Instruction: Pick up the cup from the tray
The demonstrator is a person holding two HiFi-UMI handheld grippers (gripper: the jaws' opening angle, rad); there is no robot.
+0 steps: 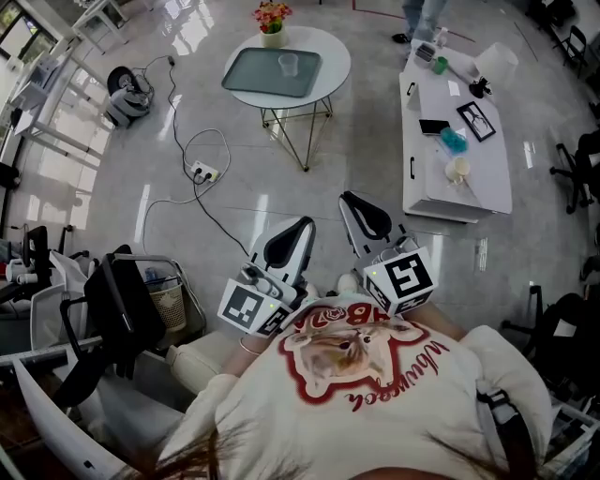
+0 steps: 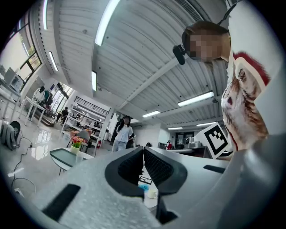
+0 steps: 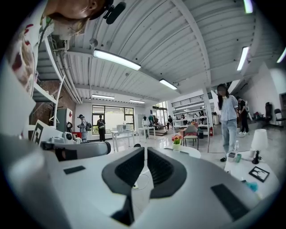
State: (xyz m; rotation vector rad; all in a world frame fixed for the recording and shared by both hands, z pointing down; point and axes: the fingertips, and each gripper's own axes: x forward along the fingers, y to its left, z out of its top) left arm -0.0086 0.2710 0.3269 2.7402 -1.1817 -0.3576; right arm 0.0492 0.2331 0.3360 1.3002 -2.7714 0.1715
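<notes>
A clear plastic cup point(image 1: 289, 65) stands on a grey-green tray point(image 1: 271, 72) atop a round white table point(image 1: 333, 47), far ahead of me. The left gripper view shows the cup point(image 2: 79, 157) and tray point(image 2: 62, 156) small at the left. Both grippers are held close to my chest, well short of the table. My left gripper point(image 1: 305, 228) point(image 2: 143, 151) is shut with nothing between its jaws. My right gripper point(image 1: 349, 202) point(image 3: 146, 153) is also shut and empty.
A flower pot point(image 1: 272, 21) sits at the table's far edge. A power strip and cables point(image 1: 204, 172) lie on the floor between me and the table. A long white desk point(image 1: 454, 150) with clutter stands right. A chair and basket point(image 1: 141, 300) are at my left. People stand in the background.
</notes>
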